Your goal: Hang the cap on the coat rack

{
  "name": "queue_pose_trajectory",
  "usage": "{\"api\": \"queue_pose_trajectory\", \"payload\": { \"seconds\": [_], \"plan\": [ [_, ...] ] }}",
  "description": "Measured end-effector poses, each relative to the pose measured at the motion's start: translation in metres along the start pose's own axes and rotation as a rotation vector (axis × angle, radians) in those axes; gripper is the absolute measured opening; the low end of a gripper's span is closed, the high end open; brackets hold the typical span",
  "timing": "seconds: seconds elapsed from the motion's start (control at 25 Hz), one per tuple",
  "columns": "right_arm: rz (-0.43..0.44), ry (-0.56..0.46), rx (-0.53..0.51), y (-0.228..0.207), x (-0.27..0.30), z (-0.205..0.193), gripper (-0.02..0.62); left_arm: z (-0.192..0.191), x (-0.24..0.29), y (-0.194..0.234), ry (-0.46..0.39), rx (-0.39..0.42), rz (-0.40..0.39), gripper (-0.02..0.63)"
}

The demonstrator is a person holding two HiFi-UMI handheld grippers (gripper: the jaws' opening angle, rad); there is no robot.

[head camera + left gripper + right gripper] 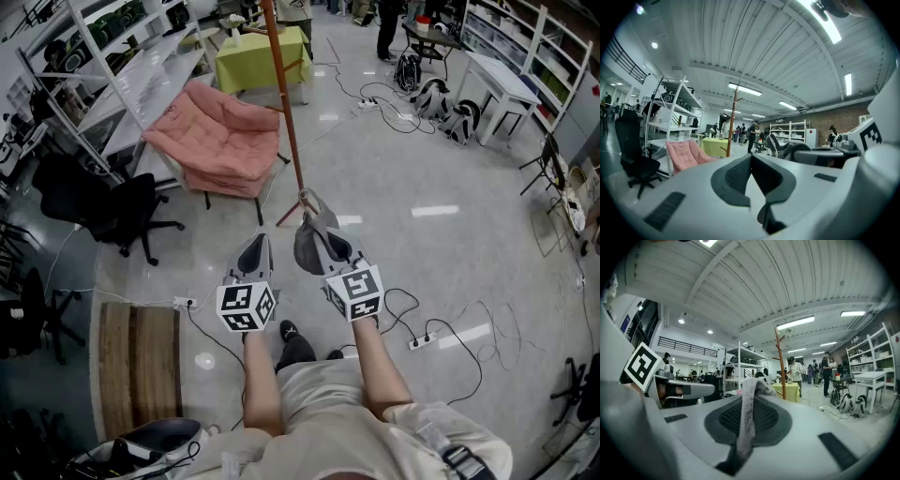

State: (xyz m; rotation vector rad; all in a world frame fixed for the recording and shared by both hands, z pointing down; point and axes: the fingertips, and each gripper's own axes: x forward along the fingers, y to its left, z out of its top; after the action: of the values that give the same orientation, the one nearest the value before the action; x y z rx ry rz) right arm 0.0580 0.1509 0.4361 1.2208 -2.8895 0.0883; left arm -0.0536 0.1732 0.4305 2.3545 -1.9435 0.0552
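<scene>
The right tongs (749, 397) are clenched on the grey cap (746, 420), its fabric pinched upright between the pads. The left tongs (751, 164) are pressed together, empty. In the head view the cap sits just beside the foot of the rack (286, 103), above the floor (422, 169).

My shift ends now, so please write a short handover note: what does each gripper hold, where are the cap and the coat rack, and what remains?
Left gripper: shut, empty.
Right gripper: shut on the cap, grey fabric pinched between its jaws.
Coat rack: stands on the floor just ahead, beyond both grippers.
Done: cap is in hand.
Left: raise it to the rack, hang it, release.
</scene>
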Motion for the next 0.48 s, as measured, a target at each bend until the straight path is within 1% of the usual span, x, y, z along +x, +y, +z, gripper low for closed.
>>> {"api": "queue_pose_trajectory", "payload": {
  "seconds": [0.2,0.48],
  "plan": [
    [0.004,-0.007,-0.007,-0.0019,-0.0029,0.003,0.011,-0.0022,-0.0011,-0.0062,0.007,0.0,-0.008,0.006],
    [-0.002,-0.037,0.031,-0.007,-0.005,0.0095,0.011,-0.0007,-0.0033,-0.0017,0.006,-0.013,0.002,0.006]
  ]
}}
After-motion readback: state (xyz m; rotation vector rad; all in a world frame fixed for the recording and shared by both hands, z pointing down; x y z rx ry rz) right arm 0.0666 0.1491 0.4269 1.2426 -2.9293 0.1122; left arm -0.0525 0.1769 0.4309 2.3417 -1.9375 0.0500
